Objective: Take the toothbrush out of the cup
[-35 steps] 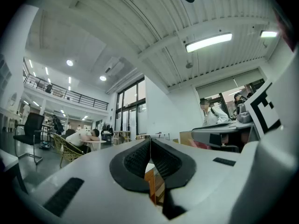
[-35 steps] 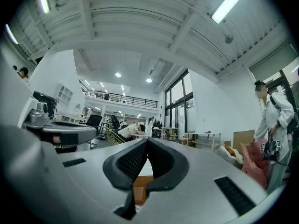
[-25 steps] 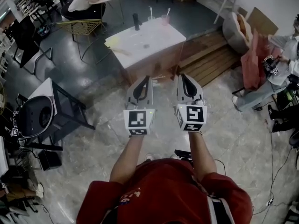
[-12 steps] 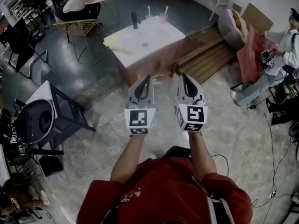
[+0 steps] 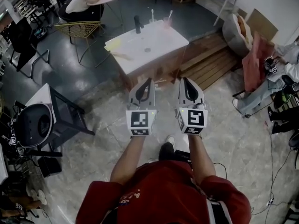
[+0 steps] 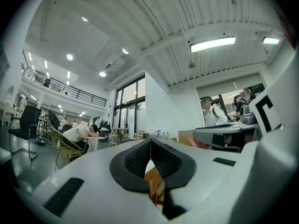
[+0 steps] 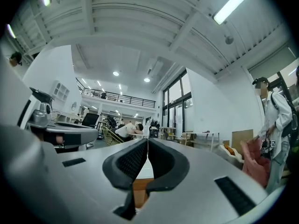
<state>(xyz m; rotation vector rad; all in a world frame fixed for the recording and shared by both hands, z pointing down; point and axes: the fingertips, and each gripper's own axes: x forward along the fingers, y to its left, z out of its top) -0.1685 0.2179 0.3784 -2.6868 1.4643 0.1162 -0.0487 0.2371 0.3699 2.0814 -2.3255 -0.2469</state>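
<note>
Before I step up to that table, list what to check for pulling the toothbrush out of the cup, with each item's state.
1. Left gripper empty: ok, jaws together, nothing between them.
2. Right gripper empty: ok, jaws together, nothing between them.
3. Jaws open for a grasp: not ok, both pairs are shut.
4. Table within reach: not ok, both grippers hang over the floor, short of it.
5. Toothbrush in the pink cup: ok, it stands in the cup at the table's far edge.
6. Which brush is meant: cannot tell, a second cup beside it also holds a stick-like thing.
</note>
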